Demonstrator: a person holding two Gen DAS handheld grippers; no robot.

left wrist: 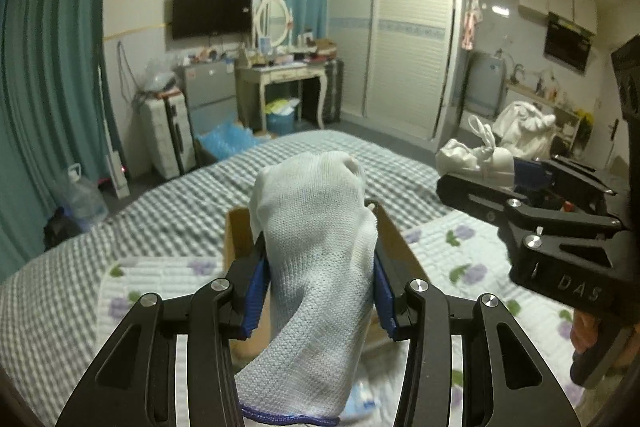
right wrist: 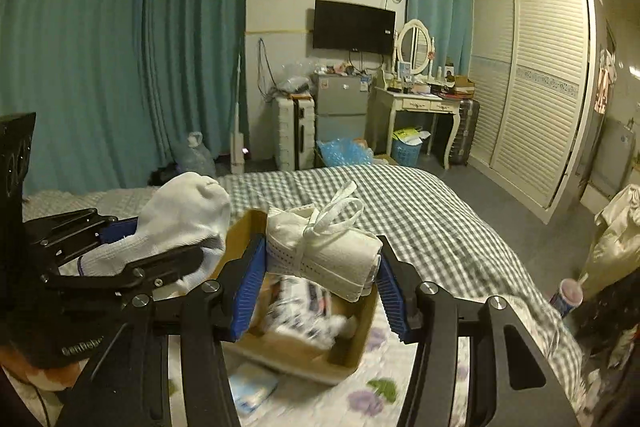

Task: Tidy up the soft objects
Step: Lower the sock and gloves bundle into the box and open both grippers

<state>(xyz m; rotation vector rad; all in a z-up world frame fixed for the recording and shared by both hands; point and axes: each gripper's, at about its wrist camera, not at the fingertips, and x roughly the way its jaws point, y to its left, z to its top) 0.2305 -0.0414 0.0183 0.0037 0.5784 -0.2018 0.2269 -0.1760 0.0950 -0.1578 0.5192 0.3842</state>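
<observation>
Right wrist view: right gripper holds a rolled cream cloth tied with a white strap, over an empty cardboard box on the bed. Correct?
Not quite. The brown cardboard box isn't empty: the right wrist view shows blurred white and dark items lying inside. The rest holds: the right gripper clamps the rolled cream cloth bundle, tied with a white strap, above the box on the bed.

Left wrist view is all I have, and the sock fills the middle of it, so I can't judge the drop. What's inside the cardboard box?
Observer: The cardboard box already holds several white items, blurred; its right end shows bare floor.
Operator: What is the right gripper carrying?
Observer: The right gripper is shut on a rolled cream cloth bundle tied with a white strap, above the box.
Operator: Where is my sock relative to the box?
Observer: The left gripper holds the white sock at the box's left edge, beside the bundle.
</observation>
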